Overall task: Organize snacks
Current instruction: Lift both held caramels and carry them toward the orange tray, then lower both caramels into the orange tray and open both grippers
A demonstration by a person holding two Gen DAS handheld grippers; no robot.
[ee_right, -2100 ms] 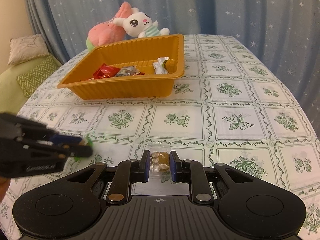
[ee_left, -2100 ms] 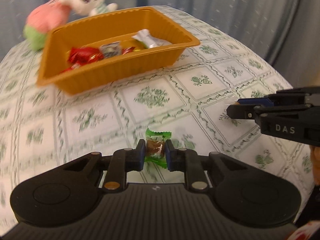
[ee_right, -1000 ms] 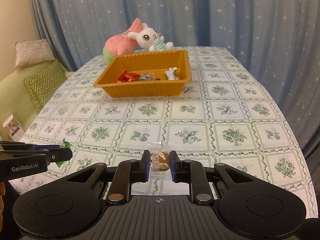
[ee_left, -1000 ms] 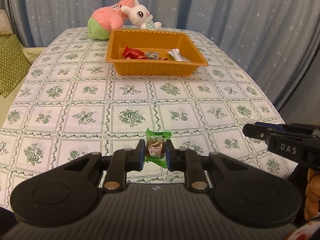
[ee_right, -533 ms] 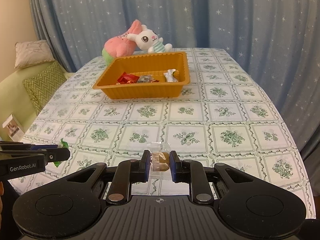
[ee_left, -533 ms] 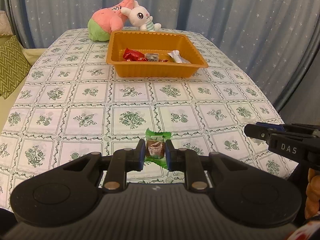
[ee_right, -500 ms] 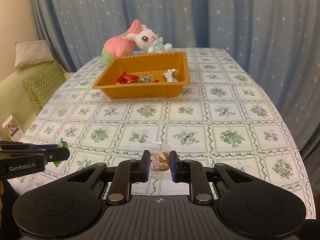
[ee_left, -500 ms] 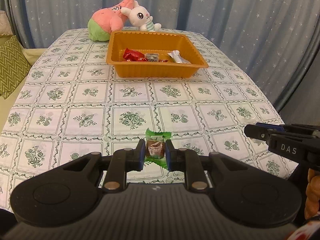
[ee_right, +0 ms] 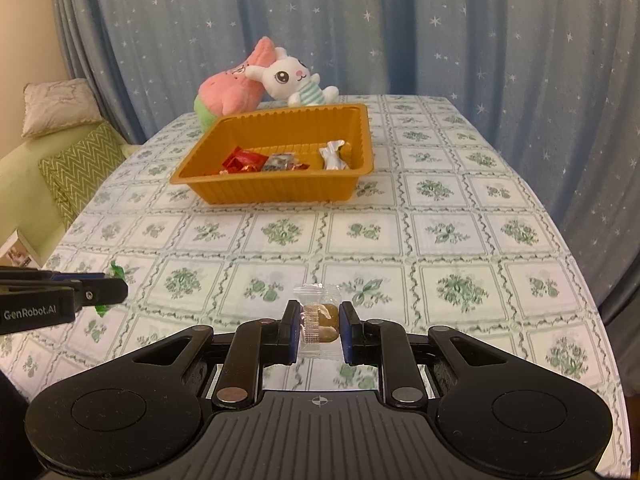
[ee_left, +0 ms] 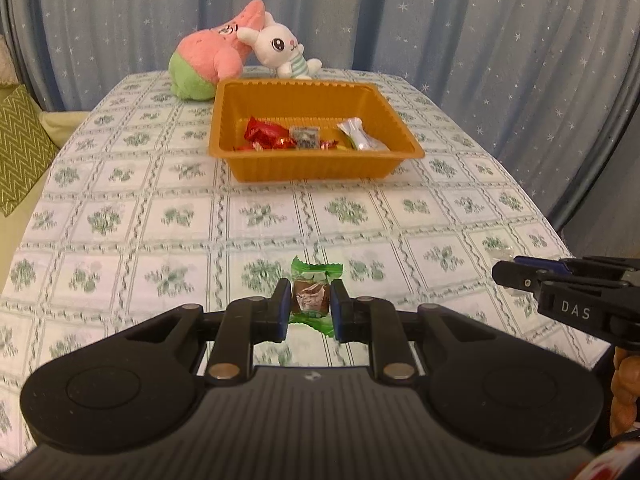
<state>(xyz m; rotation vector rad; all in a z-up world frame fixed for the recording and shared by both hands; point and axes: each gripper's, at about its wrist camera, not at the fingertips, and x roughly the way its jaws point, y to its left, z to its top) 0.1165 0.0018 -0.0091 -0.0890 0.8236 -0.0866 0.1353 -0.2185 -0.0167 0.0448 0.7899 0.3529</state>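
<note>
Snacks already lie in the orange tray (ee_left: 320, 168) on the far half of the bench (ee_left: 120, 216): red wrappers (ee_left: 264, 136) and a silver one (ee_left: 356, 134). The left tool (ee_left: 310, 308) is clamped on a green-wrapped candy (ee_left: 311, 298), held above the floral cloth. The right tool (ee_right: 320, 330) pinches a clear-wrapped candy (ee_right: 320, 322). Two plush toys (ee_right: 260, 80) sit just behind the tray.

Star-dotted blue curtains (ee_right: 440, 32) behind a floral-clothed table (ee_right: 440, 236)
</note>
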